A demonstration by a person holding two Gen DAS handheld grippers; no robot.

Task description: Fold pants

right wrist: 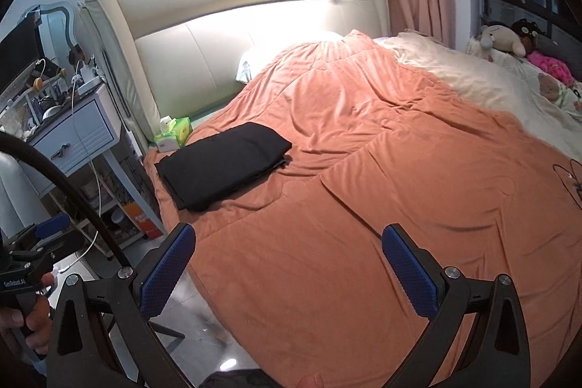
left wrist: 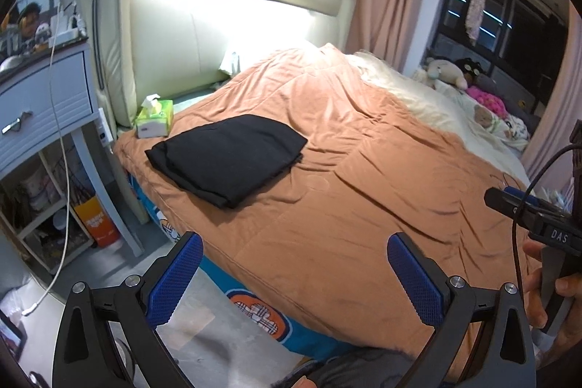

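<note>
Folded black pants (left wrist: 229,157) on the orange blanket (left wrist: 345,170) near the bed's left edge, left gripper (left wrist: 294,275) and right gripper (right wrist: 289,266) both spread wide, empty, well apart from them

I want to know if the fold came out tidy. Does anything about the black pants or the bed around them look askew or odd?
Nothing stands out. The black pants lie folded in a flat, compact stack on the orange blanket, near the green tissue box. One lower layer peeks out slightly at an edge. Both grippers are open and clear of them.
</note>
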